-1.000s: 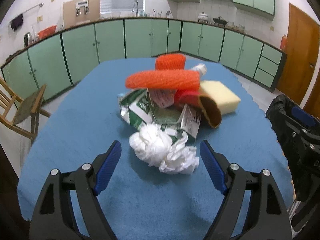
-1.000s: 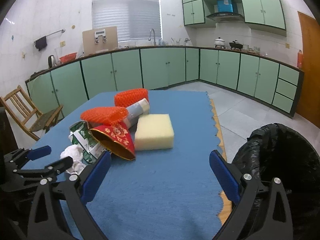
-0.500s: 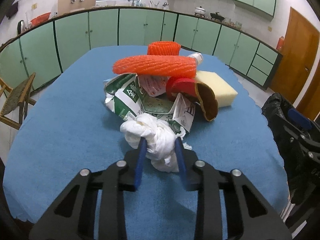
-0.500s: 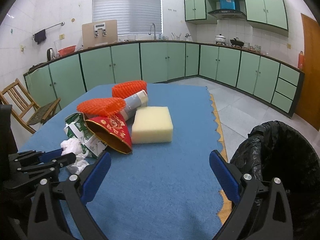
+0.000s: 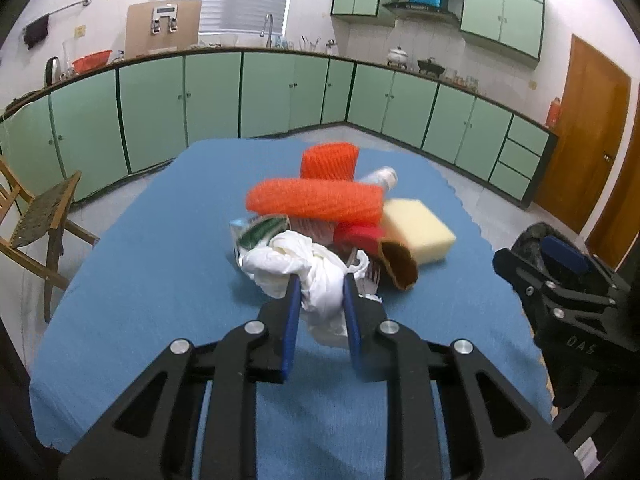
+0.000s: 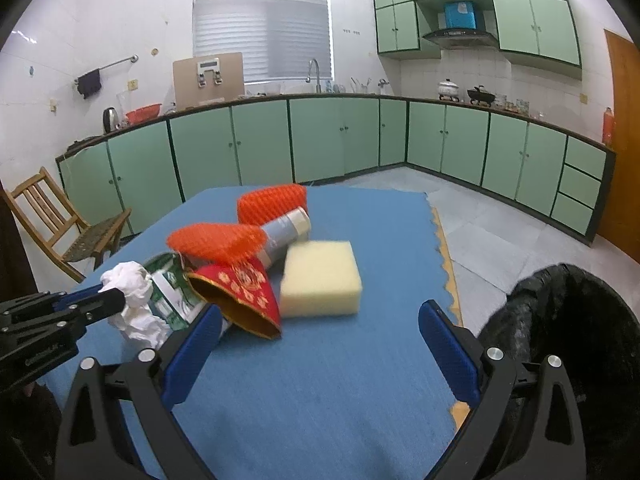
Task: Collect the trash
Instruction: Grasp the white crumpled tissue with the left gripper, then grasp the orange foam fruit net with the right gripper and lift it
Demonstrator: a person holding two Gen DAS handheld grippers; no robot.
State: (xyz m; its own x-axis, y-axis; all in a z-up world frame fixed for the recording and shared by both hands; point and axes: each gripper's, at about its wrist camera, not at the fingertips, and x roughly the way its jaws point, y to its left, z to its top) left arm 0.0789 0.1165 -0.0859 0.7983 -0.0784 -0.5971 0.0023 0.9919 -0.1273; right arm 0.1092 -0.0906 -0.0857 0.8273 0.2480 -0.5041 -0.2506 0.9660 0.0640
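a kitchen of green cabinets (image 6: 320,140) stood behind the blue-covered bench (image 5: 160,280). your left gripper (image 5: 319,300) had its jaws just closing, and they pinched the white crumpled tissue (image 5: 316,276), lifted just off the bench, in front of the green carton (image 5: 256,232). your right gripper (image 6: 320,344) kept its jaws wide apart with nothing between them, near the yellow sponge (image 6: 320,280). the black bin bag (image 6: 572,320) sat right of the sponge, beyond the bench edge.

Mint-green cabinets (image 6: 332,140) line white-tiled walls; a blinded window (image 6: 262,26) above them, a wooden chair (image 6: 60,224) left, brown door (image 5: 592,136) right
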